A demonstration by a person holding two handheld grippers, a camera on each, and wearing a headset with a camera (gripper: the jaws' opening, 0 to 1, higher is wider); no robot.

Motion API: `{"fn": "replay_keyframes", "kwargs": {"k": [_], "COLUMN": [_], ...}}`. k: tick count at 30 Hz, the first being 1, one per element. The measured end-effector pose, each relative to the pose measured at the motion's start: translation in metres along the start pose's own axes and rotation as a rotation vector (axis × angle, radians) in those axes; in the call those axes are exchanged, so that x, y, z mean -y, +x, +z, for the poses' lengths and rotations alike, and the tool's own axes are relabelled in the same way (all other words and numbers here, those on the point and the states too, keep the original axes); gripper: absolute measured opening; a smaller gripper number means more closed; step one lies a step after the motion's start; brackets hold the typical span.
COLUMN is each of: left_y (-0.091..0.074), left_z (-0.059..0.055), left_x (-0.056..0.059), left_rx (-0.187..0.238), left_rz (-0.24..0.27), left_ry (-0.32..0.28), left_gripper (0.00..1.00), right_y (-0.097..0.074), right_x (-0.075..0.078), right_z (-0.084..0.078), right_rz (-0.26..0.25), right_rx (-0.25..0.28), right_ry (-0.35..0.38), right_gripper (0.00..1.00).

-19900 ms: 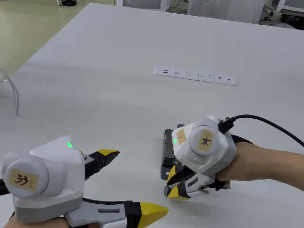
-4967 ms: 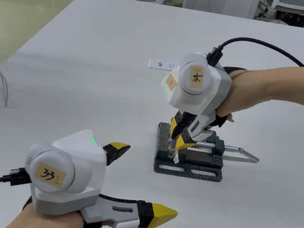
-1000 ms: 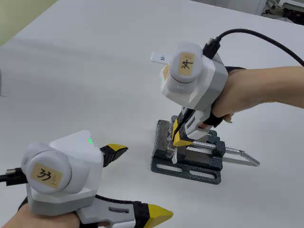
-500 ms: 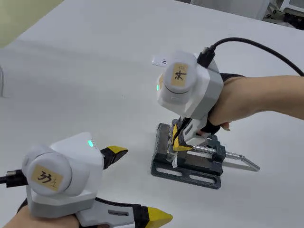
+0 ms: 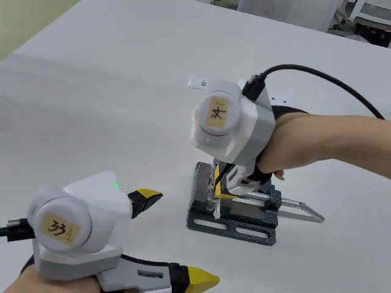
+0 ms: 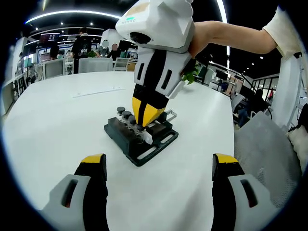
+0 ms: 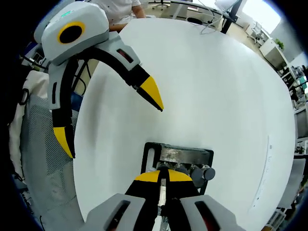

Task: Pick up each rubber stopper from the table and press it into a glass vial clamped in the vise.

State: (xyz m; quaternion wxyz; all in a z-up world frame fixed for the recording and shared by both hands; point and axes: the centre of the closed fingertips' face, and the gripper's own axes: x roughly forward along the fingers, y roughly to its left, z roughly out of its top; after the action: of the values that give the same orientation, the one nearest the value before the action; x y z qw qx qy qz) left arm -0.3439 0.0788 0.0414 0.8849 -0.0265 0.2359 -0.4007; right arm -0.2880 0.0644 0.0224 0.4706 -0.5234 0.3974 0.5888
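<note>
So the right gripper (image 5: 219,188) is tipped nose-down over the vise (image 5: 244,221), jaws pinched together, with the yellow tips right on top of the vial at one end of the row. My guess is that's on purpose — closed tips make a blunt little pusher for seating a stopper, and coming straight down keeps the glass from getting levered sideways. Whether a rubber stopper is actually nipped under those tips, I can't tell; the jaws cover that spot.

In the left gripper view you can see the rest of the row: glass vials (image 6: 126,115) standing upright in the vise, each already wearing a dark rubber stopper (image 6: 121,109). The vise sits flat on the white table (image 5: 110,91) and does the clamping, which I reckon is why nobody needs to steady the glass by hand.

The left gripper (image 5: 188,238) hangs low near the person, well apart from the vise, jaws spread wide with nothing between them — parked out of the way, I'd say, and ready for the next grab if one's needed.
</note>
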Motion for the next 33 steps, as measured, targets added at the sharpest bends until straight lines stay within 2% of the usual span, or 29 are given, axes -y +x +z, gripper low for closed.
{"fn": "replay_keyframes", "kwargs": {"k": [1, 2, 3, 5, 7, 9, 13, 14, 17, 18, 19, 23, 24, 27, 33], "left_y": [0.0, -0.001, -0.001, -0.002, -0.004, -0.007, -0.011, -0.012, -0.013, -0.013, -0.014, -0.016, -0.017, -0.018, -0.019], "left_z": [0.0, 0.0, -0.001, 0.0, 0.0, 0.003, 0.01, 0.013, 0.017, 0.019, 0.021, 0.018, 0.019, 0.019, 0.017], "left_x": [0.001, 0.001, 0.001, 0.0, 0.0, -0.001, -0.003, -0.004, -0.006, -0.005, -0.004, -0.008, -0.008, -0.009, -0.01], "left_rx": [-0.001, -0.003, -0.008, -0.004, -0.009, -0.009, -0.003, 0.005, 0.004, 0.005, 0.008, 0.007, 0.008, 0.006, -0.001], "left_rz": [-0.006, -0.005, -0.004, -0.001, -0.003, -0.001, 0.008, 0.012, 0.024, 0.022, 0.022, 0.031, 0.033, 0.04, 0.046], "left_ry": [-0.002, 0.007, 0.009, 0.01, 0.008, 0.02, 0.033, 0.028, 0.046, 0.045, 0.047, 0.059, 0.06, 0.064, 0.061], "left_gripper": [0.9, 0.9, 0.9, 0.9, 0.9, 0.9, 0.9, 0.9, 0.9, 0.9, 0.9, 0.9, 0.9, 0.9, 0.9], "right_y": [0.0, -0.001, -0.001, -0.001, -0.001, -0.003, -0.003, -0.002, -0.002, -0.002, -0.003, -0.003, -0.003, -0.004, -0.004], "right_x": [0.0, 0.0, -0.001, 0.0, 0.0, 0.001, 0.001, 0.001, 0.001, 0.002, 0.002, 0.005, 0.005, 0.005, 0.005], "right_z": [-0.001, -0.001, -0.001, -0.001, 0.0, -0.003, -0.004, -0.004, -0.003, -0.003, -0.004, -0.004, -0.004, -0.004, -0.004], "right_rz": [0.007, 0.013, 0.015, -0.004, -0.001, 0.019, 0.015, 0.002, -0.007, -0.013, -0.008, 0.013, 0.016, 0.023, 0.017], "right_rx": [0.006, 0.004, 0.007, -0.028, -0.038, -0.012, 0.012, 0.01, 0.004, 0.0, 0.004, 0.032, 0.048, 0.076, 0.104], "right_ry": [0.04, 0.033, 0.058, 0.014, 0.021, 0.061, 0.095, 0.053, 0.063, 0.031, 0.037, 0.086, 0.069, 0.095, 0.079], "right_gripper": [0.0, 0.0, 0.0, 0.0, 0.0, 0.0, 0.0, 0.0, 0.0, 0.0, 0.0, 0.0, 0.0, 0.0, 0.0]}}
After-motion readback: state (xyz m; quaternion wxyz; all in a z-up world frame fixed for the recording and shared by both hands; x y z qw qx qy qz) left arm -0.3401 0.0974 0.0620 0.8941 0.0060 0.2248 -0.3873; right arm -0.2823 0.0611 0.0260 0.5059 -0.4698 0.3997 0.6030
